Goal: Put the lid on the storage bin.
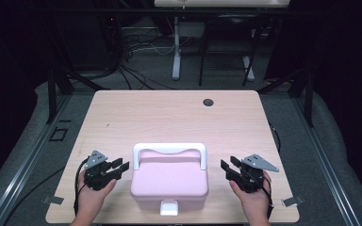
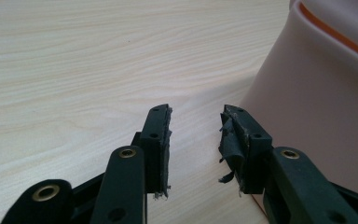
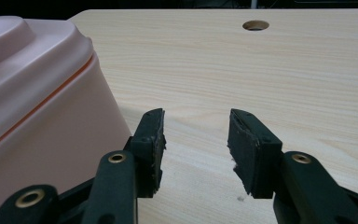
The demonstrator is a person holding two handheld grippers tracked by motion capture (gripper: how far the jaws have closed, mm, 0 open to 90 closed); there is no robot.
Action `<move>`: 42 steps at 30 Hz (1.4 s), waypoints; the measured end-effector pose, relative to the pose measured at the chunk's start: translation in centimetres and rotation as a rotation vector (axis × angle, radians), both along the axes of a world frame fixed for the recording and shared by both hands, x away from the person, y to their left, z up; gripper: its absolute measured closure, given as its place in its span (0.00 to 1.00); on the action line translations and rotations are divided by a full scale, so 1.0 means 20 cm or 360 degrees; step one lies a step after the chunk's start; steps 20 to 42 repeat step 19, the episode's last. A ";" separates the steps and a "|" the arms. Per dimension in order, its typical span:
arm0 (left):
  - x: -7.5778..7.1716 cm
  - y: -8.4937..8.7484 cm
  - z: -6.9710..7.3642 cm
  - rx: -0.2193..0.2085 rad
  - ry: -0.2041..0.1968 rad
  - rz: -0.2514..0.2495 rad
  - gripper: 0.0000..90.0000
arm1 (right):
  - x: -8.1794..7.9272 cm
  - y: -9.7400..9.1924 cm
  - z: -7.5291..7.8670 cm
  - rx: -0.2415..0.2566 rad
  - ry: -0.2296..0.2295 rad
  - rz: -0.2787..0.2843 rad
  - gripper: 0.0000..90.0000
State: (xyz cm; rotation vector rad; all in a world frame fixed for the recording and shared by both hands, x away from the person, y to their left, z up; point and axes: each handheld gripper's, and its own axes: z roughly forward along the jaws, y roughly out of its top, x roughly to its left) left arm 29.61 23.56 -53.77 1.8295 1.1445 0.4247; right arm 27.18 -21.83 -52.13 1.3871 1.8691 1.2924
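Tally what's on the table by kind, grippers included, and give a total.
Pink lidded box with white handle and white latch: 1
Hand-held grippers, jaws open and holding nothing: 2 (left gripper, right gripper)
Round hole in the tabletop: 1
Total: 4

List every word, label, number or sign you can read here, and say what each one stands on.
None: no readable text anywhere.
Pink plastic lidded box with white handle: no lettering or label.
Light wooden table: bare wood grain, no markings.
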 end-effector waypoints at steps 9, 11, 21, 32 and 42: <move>-0.04 0.04 -0.02 -0.0016 0.0009 0.0017 0.65 | 0.01 0.01 -0.02 -0.0013 0.0014 0.0010 0.62; -0.04 0.04 -0.02 -0.0025 0.0002 0.0023 0.64 | 0.01 0.01 -0.03 -0.0014 0.0021 0.0015 0.62; -0.04 0.05 0.00 -0.0044 -0.0037 0.0009 0.61 | 0.01 0.01 -0.04 -0.0023 0.0012 0.0019 0.62; -0.04 0.05 0.00 -0.0044 -0.0037 0.0009 0.61 | 0.01 0.01 -0.04 -0.0023 0.0012 0.0019 0.62; -0.04 0.05 0.00 -0.0044 -0.0037 0.0009 0.61 | 0.01 0.01 -0.04 -0.0023 0.0012 0.0019 0.62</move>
